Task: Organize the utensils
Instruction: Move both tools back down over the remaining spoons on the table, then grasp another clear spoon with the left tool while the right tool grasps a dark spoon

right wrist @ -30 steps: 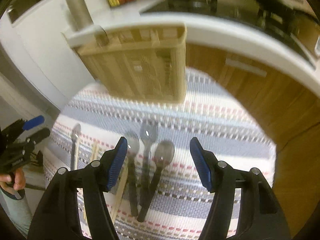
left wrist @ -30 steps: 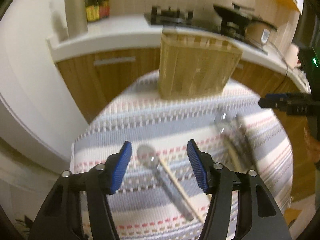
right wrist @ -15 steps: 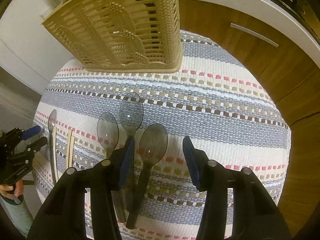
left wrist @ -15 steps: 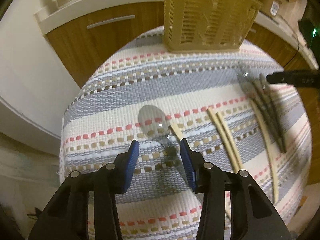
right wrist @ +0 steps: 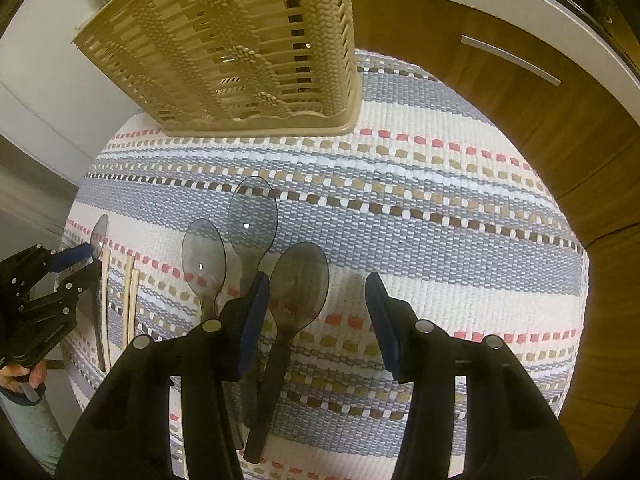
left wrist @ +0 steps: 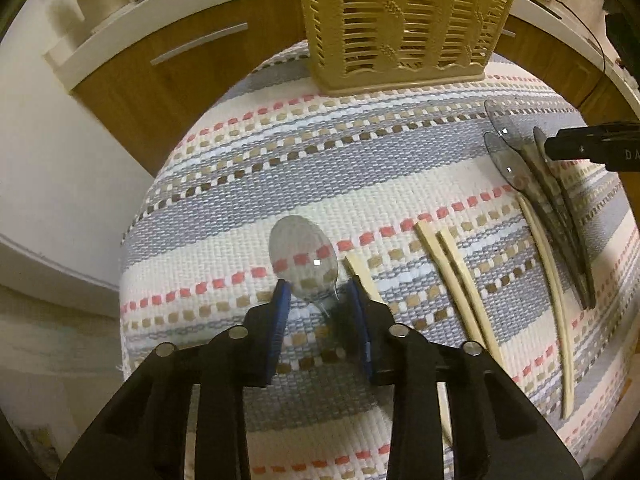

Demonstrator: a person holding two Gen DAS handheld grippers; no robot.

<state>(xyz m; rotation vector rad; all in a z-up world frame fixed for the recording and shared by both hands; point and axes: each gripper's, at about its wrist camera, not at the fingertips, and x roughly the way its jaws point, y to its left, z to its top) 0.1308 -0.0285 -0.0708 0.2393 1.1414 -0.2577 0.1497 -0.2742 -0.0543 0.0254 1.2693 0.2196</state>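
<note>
Two grippers are engaged. The left gripper point(left wrist: 316, 298) has its fingers narrowed about the neck of a clear spoon point(left wrist: 303, 257), whether clamped I cannot tell. The right gripper point(right wrist: 316, 294) stands wide around a dark spoon point(right wrist: 298, 285), two more at its 10 o'clock. Step in hand: pickup. Next move, judged: grip firmly, lift, carry to the slotted basket point(left wrist: 404, 20) at 12 o'clock on the tabletop point(left wrist: 224, 184).

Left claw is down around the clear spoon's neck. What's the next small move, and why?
Probably close the left claw onto the clear spoon. Its blue pads already sit either side of the neck just below the bowl, with gaps showing, so nothing is gripped yet. The spoon lies flat on the striped cloth, and the beige basket waits ahead.
</note>
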